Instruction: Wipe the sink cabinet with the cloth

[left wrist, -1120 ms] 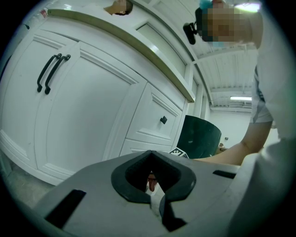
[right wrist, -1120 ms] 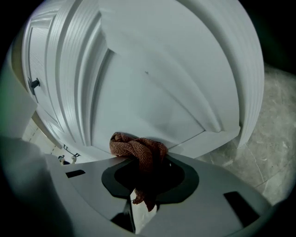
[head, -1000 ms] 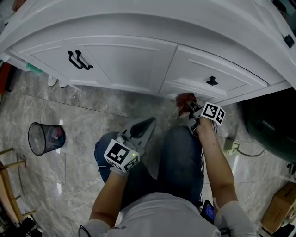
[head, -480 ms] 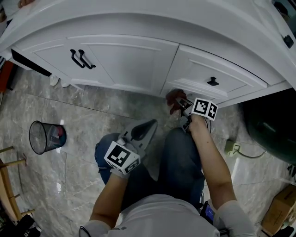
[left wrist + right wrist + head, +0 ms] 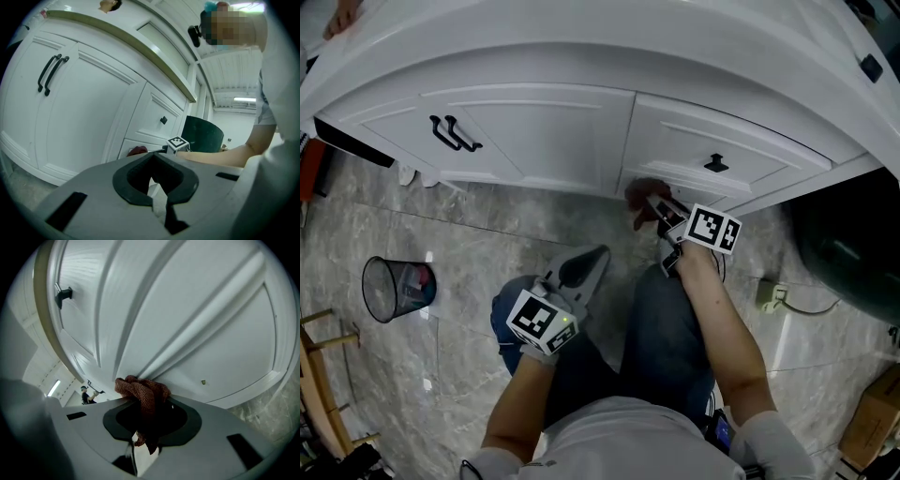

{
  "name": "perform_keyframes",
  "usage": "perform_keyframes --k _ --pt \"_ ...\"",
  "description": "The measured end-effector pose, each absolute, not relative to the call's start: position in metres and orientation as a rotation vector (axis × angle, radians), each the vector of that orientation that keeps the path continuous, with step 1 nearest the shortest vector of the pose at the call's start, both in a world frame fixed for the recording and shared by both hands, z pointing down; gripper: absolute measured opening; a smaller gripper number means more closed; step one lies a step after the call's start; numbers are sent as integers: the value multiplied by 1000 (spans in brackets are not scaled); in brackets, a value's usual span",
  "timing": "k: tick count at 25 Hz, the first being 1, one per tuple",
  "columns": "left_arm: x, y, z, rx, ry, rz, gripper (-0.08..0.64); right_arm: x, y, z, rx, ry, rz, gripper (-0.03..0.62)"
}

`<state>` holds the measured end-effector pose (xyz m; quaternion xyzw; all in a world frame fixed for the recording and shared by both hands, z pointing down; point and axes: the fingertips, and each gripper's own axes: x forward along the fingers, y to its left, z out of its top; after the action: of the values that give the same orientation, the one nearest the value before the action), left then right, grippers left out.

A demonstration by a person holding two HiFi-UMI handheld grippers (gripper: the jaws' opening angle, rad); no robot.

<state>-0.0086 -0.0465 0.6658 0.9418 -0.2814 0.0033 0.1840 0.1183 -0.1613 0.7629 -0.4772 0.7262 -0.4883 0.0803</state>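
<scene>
a grey, marbled tile floor carries everything here. the white sink cabinet stands on it along the top, and a dark mesh wastebasket sits well off to the left. on the right lie a small white plug block with its cable and, in the corner, a cardboard box.

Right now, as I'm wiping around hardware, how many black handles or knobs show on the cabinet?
3. A left bar pull and a right bar pull sit side by side on the left doors; a knob is on the right panel. More may lie out of view.
</scene>
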Motion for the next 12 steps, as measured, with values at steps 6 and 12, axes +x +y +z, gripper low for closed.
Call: perform_keyframes --k 6,12 --pt "14 -39 670 2563 -719 -7 11 110 -147 704 -1274 2188 -1308 98" --pt "27 -36 633 2535 -700 -86 11 114 -121 632 -1340 2456 -954 98"
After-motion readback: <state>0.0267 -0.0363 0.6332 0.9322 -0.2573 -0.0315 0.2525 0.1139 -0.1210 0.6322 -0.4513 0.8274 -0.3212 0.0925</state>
